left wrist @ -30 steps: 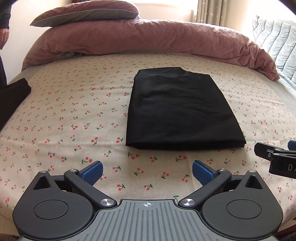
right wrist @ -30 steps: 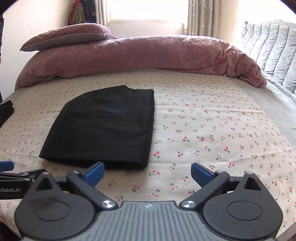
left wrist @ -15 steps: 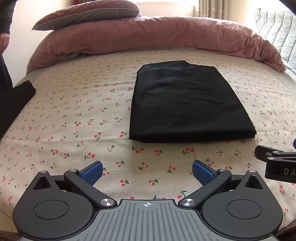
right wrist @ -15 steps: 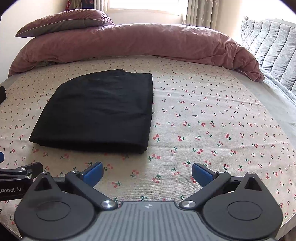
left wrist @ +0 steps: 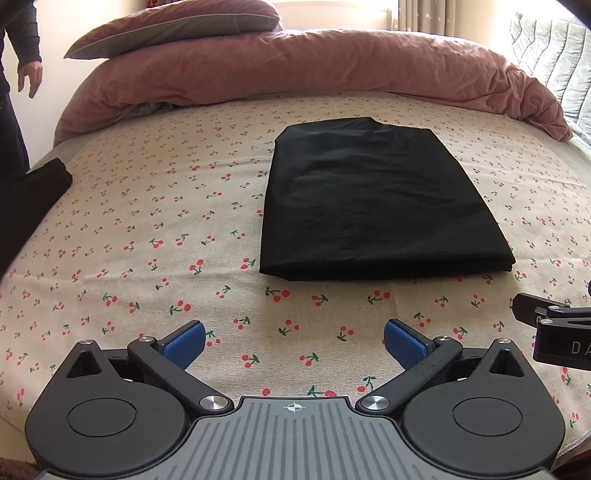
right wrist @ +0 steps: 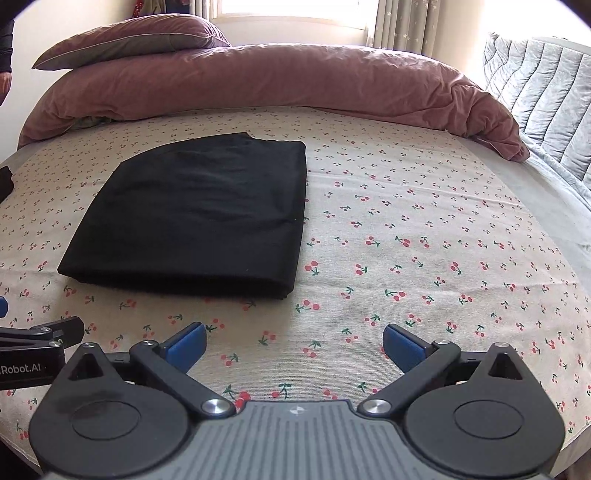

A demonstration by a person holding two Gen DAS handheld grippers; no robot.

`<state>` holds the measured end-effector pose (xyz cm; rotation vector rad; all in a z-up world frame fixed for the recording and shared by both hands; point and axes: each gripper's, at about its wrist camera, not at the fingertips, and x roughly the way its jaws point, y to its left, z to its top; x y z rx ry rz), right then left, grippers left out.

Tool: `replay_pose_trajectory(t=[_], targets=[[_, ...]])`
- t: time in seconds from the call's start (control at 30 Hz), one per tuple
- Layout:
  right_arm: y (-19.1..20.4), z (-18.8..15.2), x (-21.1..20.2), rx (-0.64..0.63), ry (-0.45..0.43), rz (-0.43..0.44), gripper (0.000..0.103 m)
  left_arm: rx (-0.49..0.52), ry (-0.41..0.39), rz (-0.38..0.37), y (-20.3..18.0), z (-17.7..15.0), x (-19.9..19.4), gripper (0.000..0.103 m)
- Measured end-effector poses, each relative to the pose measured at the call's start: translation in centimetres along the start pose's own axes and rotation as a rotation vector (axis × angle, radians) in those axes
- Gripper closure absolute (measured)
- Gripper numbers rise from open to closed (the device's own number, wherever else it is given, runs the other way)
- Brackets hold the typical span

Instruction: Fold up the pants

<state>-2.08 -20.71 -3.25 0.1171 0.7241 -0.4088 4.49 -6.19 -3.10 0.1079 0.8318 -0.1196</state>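
Pants: the black folded pants (left wrist: pixel 376 206) (right wrist: pixel 199 218) lie flat as a neat rectangle on the bed, on the cherry-print cotton sheet (left wrist: pixel 147 229) (right wrist: pixel 424 240).
Pants and left jaws: the pants sit ahead of the left gripper (left wrist: pixel 293 341) and a little to its right; their near folded edge is apart from the blue fingertips (left wrist: pixel 184 339), with bare sheet between.
Pants and right jaws: the pants sit ahead and to the left of the right gripper (right wrist: pixel 294 341); their near right corner is clear of the blue fingertips (right wrist: pixel 188 341).
Left jaws: spread wide, holding nothing, above the sheet.
Right jaws: spread wide, holding nothing, above the sheet.
Grippers together: side by side at the near edge of the bed; each shows at the edge of the other's view.
Behind the pants: a rumpled dusty-pink duvet (left wrist: pixel 314 70) (right wrist: pixel 277 81) bunched across the far side of the bed, a pink and grey pillow (left wrist: pixel 177 26) (right wrist: pixel 133 40) on its left end.
Left edge: a second dark folded cloth (left wrist: pixel 26 199) lies at the bed's left side, well apart from the pants; a bystander's hand (left wrist: pixel 29 77) hangs beyond it.
Right edge: a grey quilted headboard (right wrist: pixel 546 99).
In the way: nothing lies between either jaws and the pants.
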Motion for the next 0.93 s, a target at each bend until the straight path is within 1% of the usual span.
replay_pose_trajectory(t=[0.7, 0.87, 0.93], targets=[[0.18, -0.12, 0.27, -0.006, 0.01, -0.003, 0.002, -0.004, 0.013, -0.023, 0.01, 0.01, 0.17, 0.0], [0.15, -0.08, 0.33, -0.003, 0.01, -0.002, 0.002, -0.005, 0.013, -0.039, -0.16, 0.08, 0.25, 0.0], [0.11, -0.08, 0.32, -0.001, 0.012, 0.002, 0.002, 0.007, 0.007, -0.058, -0.53, 0.22, 0.39, 0.0]])
